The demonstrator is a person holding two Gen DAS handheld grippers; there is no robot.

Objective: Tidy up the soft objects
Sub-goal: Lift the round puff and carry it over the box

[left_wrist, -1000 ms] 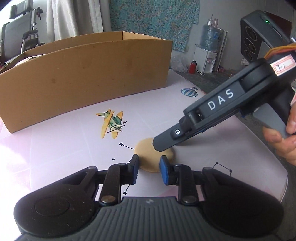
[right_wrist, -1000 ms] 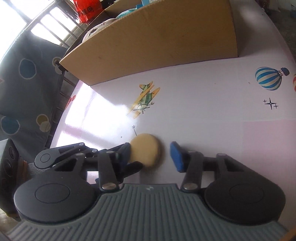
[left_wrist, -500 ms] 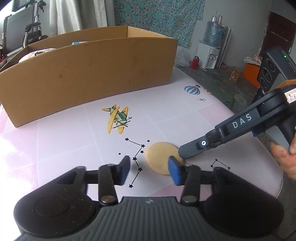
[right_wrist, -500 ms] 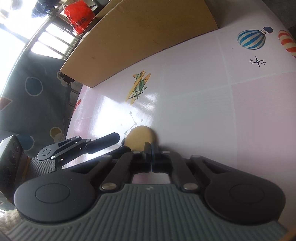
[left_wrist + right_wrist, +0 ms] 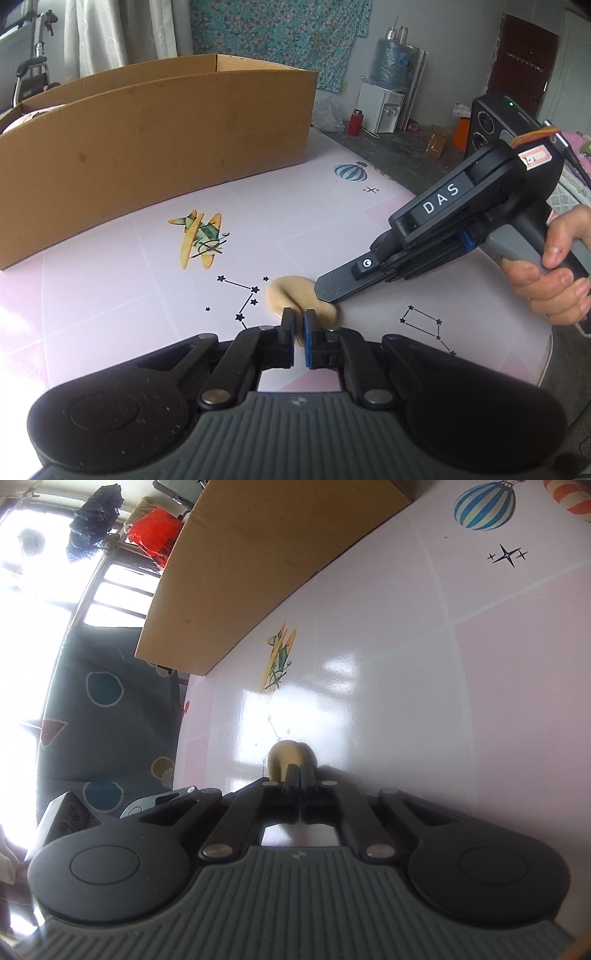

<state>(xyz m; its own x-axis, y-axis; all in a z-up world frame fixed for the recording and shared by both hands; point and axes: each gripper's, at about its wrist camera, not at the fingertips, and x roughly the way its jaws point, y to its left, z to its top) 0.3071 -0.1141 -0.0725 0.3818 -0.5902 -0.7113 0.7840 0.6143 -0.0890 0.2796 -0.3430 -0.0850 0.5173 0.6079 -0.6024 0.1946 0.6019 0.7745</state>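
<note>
Left claw [image 5: 299, 325] is clenching the near edge of the tan foam disc [image 5: 295, 297], which is lying on the pink counter [image 5: 110, 295]. Right claw [image 5: 298, 773] is pinching the disc's opposite side. Only the left view is showing the cardboard box [image 5: 147, 144] opening

- Box [image 5: 155, 136]: plain brown cardboard, matt, faintly spotted.
- Table [image 5: 498, 701]: glossy pink-and-white printed covering, throwing back window glare.
- Pad [image 5: 291, 295]: tan, matt, soft-looking.
- Left gripper [image 5: 300, 328]: matt black plastic, metal rivets, ribbed grey housing.
</note>
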